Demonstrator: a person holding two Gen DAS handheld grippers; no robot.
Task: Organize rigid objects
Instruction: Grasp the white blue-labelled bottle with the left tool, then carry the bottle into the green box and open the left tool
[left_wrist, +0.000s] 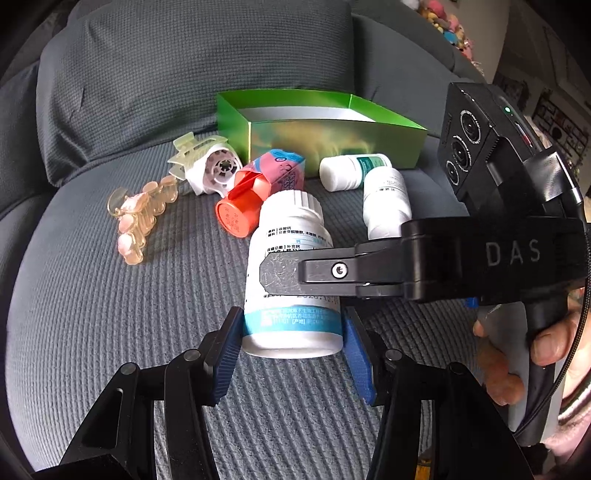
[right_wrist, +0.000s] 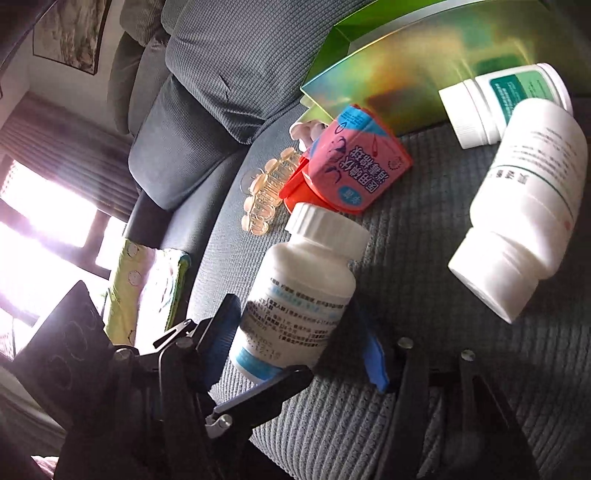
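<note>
A big white pill bottle (left_wrist: 291, 236) with a blue band lies on the grey sofa seat, cap pointing away. My left gripper (left_wrist: 291, 332) is shut on its base end, a blue pad pressed on each side. My right gripper (right_wrist: 299, 339) grips the same bottle across its middle; in the left wrist view one of its fingers (left_wrist: 280, 275) crosses the label from the right, the other is hidden behind the bottle. A hand (left_wrist: 517, 369) holds the right gripper's handle. The open green box (left_wrist: 332, 144) stands behind the bottle.
Two smaller white bottles (left_wrist: 351, 171) (left_wrist: 386, 206) lie in front of the box. A pink-and-blue carton (left_wrist: 280, 173), an orange cap (left_wrist: 236, 218), a white round part (left_wrist: 218, 171), a peach hair claw (left_wrist: 136, 221) and a pale yellow claw (left_wrist: 192, 151) lie left. Back cushions (left_wrist: 184, 74) rise behind.
</note>
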